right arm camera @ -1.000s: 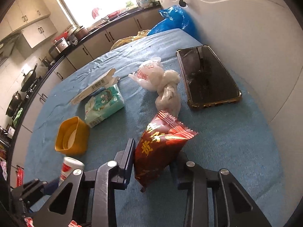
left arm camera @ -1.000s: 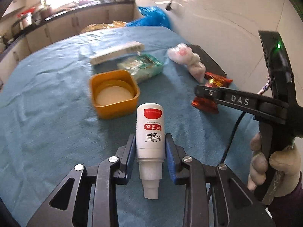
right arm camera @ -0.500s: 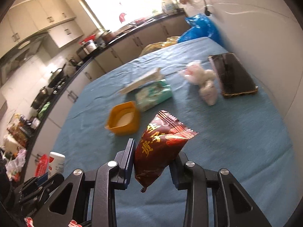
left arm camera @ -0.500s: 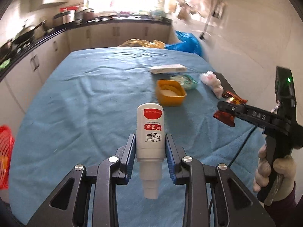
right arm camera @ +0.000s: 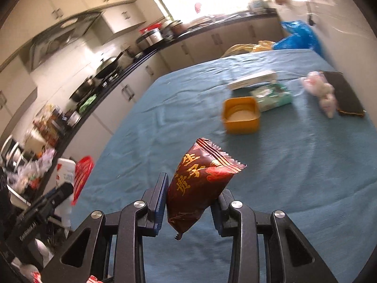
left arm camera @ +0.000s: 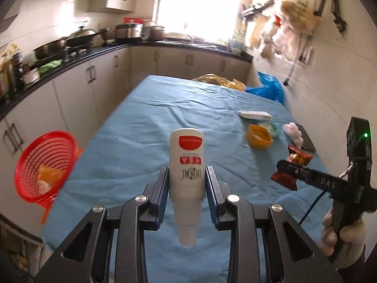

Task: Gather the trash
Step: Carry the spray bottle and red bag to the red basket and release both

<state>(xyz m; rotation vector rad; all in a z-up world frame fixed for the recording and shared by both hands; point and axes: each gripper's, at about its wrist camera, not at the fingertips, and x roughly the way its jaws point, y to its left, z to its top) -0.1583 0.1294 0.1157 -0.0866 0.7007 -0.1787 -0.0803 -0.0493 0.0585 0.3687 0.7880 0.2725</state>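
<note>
Left wrist view: left gripper (left arm camera: pixel 187 188) jaws clamped on one white bottle (left arm camera: pixel 186 162), held cap-down above the blue-covered bench (left arm camera: pixel 132 146); one red basket (left arm camera: pixel 46 165) off the bench's left edge, probably the drop point. Best carried squarely over the rim before releasing. Right wrist view: right gripper (right arm camera: pixel 189 202) jaws pinching one maroon snack packet (right arm camera: pixel 200 184); on the bench, one orange tub (right arm camera: pixel 241 114), one tissue pack (right arm camera: pixel 273 95), one phone (right arm camera: pixel 345 93).
</note>
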